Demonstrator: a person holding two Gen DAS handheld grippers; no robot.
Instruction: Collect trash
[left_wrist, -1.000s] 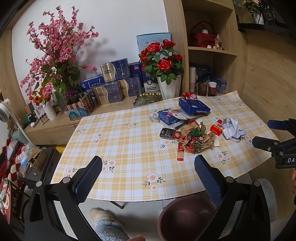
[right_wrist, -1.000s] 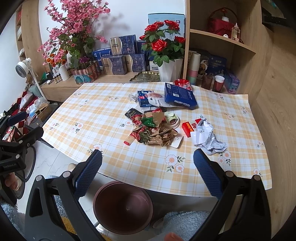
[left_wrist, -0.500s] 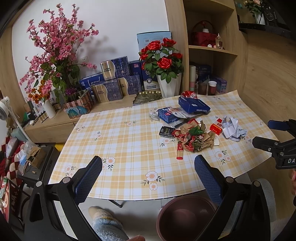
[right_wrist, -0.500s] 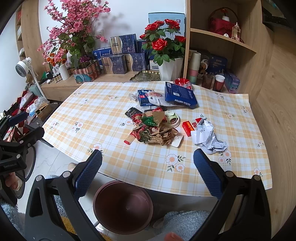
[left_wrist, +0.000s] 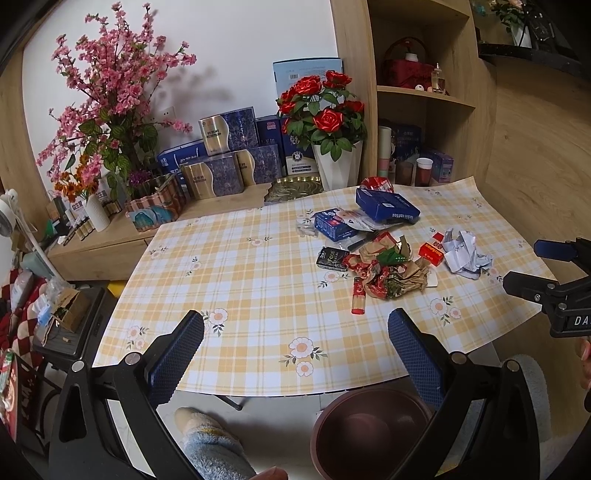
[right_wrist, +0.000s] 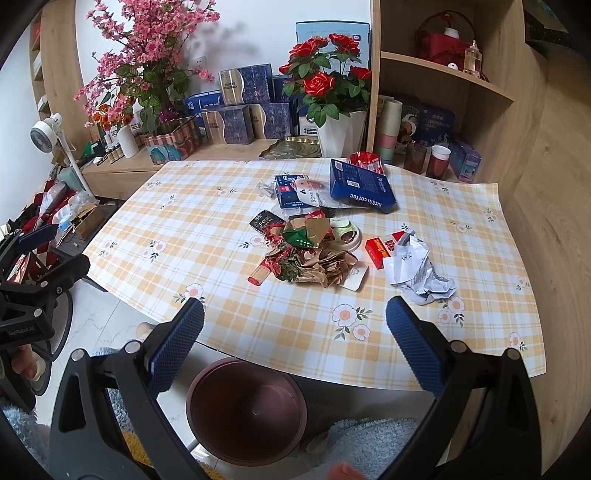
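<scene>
A pile of crumpled wrappers (left_wrist: 388, 269) (right_wrist: 310, 254) lies mid-table on the yellow checked cloth (left_wrist: 240, 280) (right_wrist: 207, 221). Beside it are crumpled white paper (left_wrist: 463, 253) (right_wrist: 417, 269), a small red box (left_wrist: 430, 253) (right_wrist: 378, 249), a red tube (left_wrist: 357, 300) (right_wrist: 260, 275), a black packet (left_wrist: 332, 258) (right_wrist: 266, 221) and blue boxes (left_wrist: 386, 208) (right_wrist: 360, 186). A dark red bin (left_wrist: 369, 432) (right_wrist: 247, 410) stands on the floor under the near table edge. My left gripper (left_wrist: 295, 343) and right gripper (right_wrist: 295, 332) are both open and empty, short of the trash.
A vase of red roses (left_wrist: 328, 122) (right_wrist: 328, 96), pink blossoms (left_wrist: 107, 96) and stacked gift boxes (left_wrist: 229, 155) line the low cabinet behind the table. Wooden shelves (right_wrist: 443, 74) stand at the right. A cluttered side table (left_wrist: 66, 317) and slippered feet (left_wrist: 214, 443) are below.
Both grippers stay open. The left view has drawn back slightly from the table; the right view has barely shifted.
</scene>
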